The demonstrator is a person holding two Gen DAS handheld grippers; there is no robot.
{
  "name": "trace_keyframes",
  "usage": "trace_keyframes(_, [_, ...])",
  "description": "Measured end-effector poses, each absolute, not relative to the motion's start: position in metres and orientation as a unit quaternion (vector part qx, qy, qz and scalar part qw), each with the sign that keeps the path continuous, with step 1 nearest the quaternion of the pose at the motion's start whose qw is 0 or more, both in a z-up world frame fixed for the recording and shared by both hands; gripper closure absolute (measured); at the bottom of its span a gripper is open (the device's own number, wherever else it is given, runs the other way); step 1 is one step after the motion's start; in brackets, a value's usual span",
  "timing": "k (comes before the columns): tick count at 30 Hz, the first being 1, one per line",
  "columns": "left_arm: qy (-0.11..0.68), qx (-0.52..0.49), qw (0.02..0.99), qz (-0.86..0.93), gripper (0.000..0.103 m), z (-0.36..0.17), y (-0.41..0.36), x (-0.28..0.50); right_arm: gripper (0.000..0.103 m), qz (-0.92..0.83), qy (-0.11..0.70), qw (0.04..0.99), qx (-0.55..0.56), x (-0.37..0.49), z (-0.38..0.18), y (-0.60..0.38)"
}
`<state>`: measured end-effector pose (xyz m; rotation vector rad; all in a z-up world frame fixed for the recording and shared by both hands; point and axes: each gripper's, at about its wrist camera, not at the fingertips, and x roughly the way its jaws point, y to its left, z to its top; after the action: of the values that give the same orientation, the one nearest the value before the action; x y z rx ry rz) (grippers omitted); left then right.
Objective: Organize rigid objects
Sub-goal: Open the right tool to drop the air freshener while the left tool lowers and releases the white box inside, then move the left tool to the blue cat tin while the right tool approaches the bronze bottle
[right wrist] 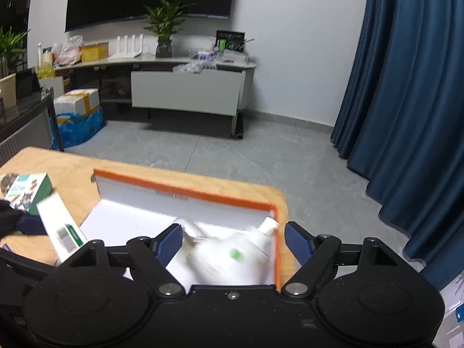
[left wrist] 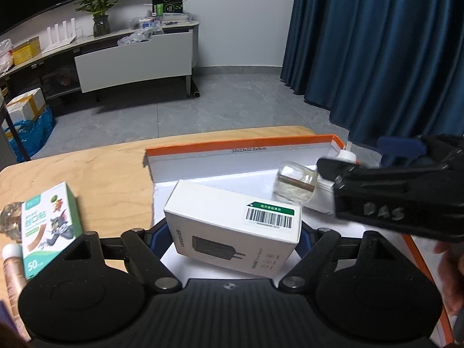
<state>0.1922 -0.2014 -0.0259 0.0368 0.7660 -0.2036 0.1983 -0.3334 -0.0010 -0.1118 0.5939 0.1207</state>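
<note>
My left gripper is shut on a white charger box with a barcode label, held over the near left part of the orange-rimmed white tray. My right gripper is open above the tray's right end, over a blurred white bottle and a clear jar lying in the tray. In the left wrist view the right gripper comes in from the right next to the clear jar. The charger box also shows at the left in the right wrist view.
A green and white bandage box, a crystal-like object and a brown tube with white cap lie on the wooden table left of the tray. Blue curtains hang at the right; a cabinet stands beyond the floor.
</note>
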Motion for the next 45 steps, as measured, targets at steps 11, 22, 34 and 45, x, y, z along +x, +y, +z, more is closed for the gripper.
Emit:
trace_keyframes(11, [0.380,0.017,0.915,-0.133,0.019,-0.033,-0.214,0.211,0.009,0.032,0.261,0.964,0.025,0.195,0.021,-0.364])
trace_keyframes(22, [0.385,0.007,0.916,-0.113,0.005,-0.013,-0.193,0.187,0.007,0.039,0.237,0.971,0.007,0.180,0.028,-0.355])
trace_keyframes(34, [0.378,-0.009,0.923,-0.068,0.004,0.015,-0.154,0.124,0.005,0.057,0.258,0.964,0.028,0.124,0.028,-0.336])
trace_keyframes(45, [0.366,-0.022,0.930,-0.035,0.004,0.022,-0.103,0.083,0.004,0.089,0.281,0.955,0.020,0.086,0.026,-0.279])
